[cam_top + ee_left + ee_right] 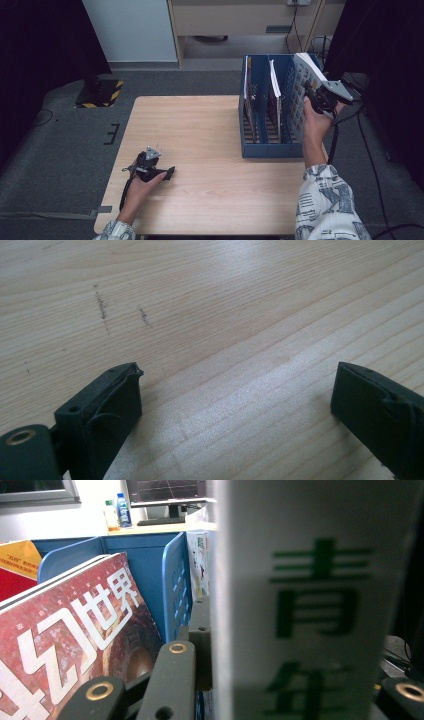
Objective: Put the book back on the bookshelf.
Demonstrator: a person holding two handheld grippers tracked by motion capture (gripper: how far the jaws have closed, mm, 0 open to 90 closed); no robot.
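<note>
High view: right tongs point(314, 96) raised at the far right end of the blue file rack point(272, 150), clamped on a white magazine point(311, 70) tilted over the rack's rightmost slot, lower edge inside the rack. Rack standing on the right part of the wooden bench point(200, 150), two further magazines upright in its left and middle slots. Left tongs point(169, 173) resting on the bench near its front left, well apart from the rack.

Left gripper view: jaws spread wide, bare wood between them.

Right gripper view: white magazine point(320, 605) with green characters pinched between the jaws; red-covered magazine point(75, 630) leaning in the neighbouring slot behind a blue divider point(177, 585).
</note>
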